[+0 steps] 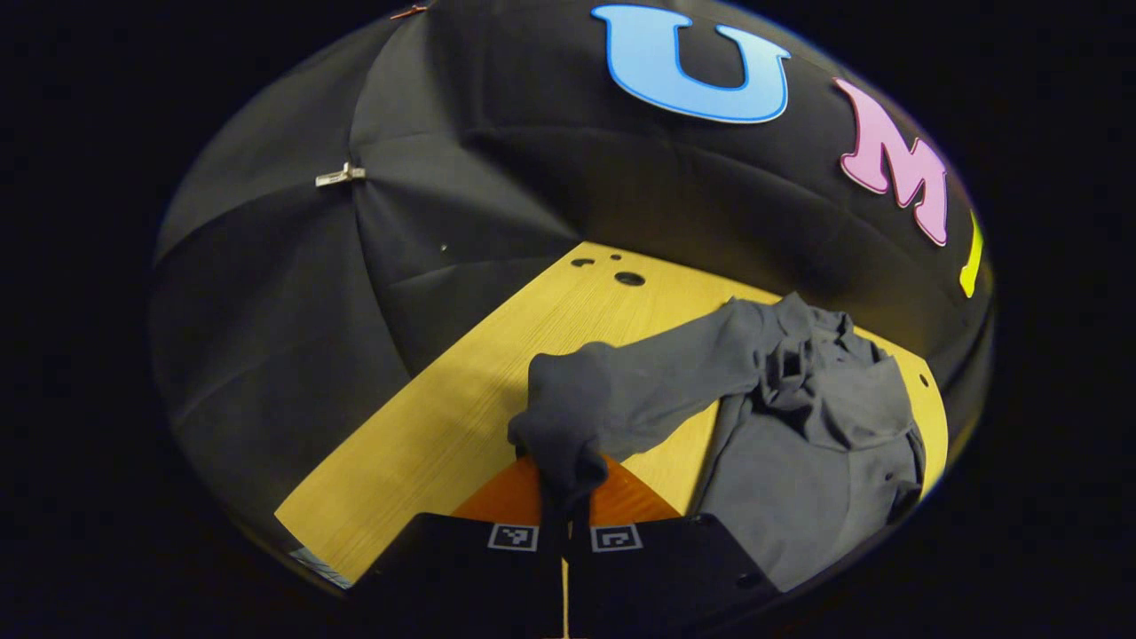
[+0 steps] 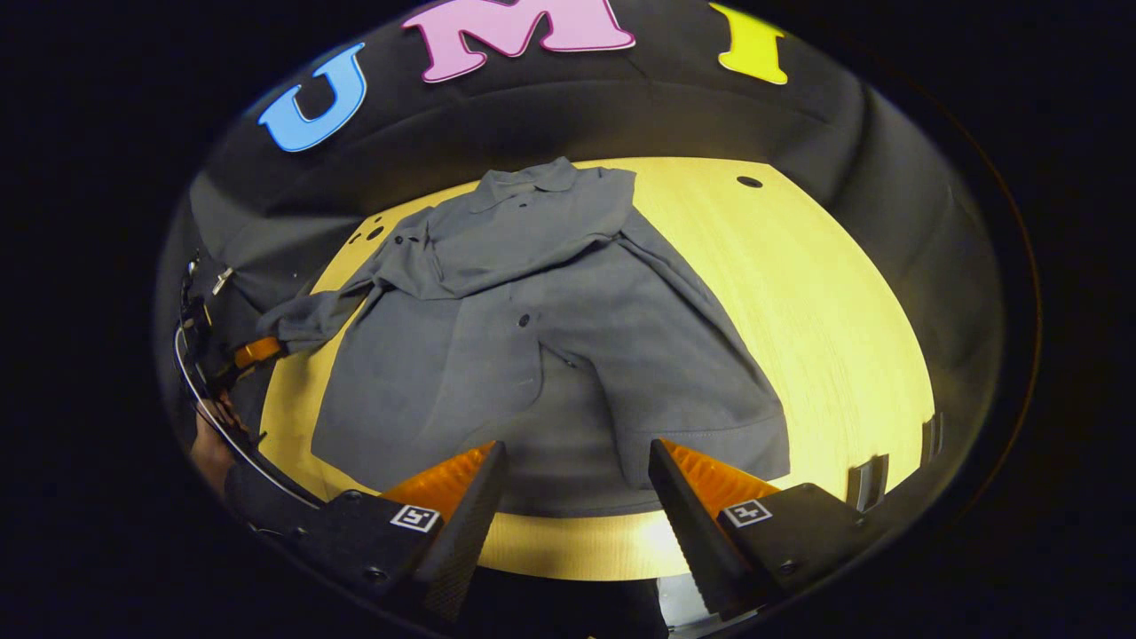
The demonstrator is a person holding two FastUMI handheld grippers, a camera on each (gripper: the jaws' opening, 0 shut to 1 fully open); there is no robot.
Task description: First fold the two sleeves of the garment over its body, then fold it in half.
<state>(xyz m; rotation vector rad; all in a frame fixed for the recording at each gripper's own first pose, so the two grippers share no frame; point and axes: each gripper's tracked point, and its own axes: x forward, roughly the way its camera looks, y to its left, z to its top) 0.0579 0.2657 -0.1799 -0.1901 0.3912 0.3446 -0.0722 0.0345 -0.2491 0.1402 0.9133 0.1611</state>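
Pinching a soft grey sleeve (image 1: 612,390), left gripper (image 1: 564,506) seemingly closed; right gripper (image 2: 577,497) spread wide.

Bare light wooden tabletop (image 2: 799,293) lies open right of the spread grey button-front jacket (image 2: 550,355); draped black cloth wall (image 2: 887,160) closes in just behind the far edge.

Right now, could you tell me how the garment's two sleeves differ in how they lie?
The left sleeve stretches out sideways off the body, its cuff pinched in the left gripper; the right sleeve is already folded across the chest. The left sleeve is bunched at the cuff, while the right sleeve lies flat and free, with the open right gripper nowhere near it. Both are the same grey cloth.
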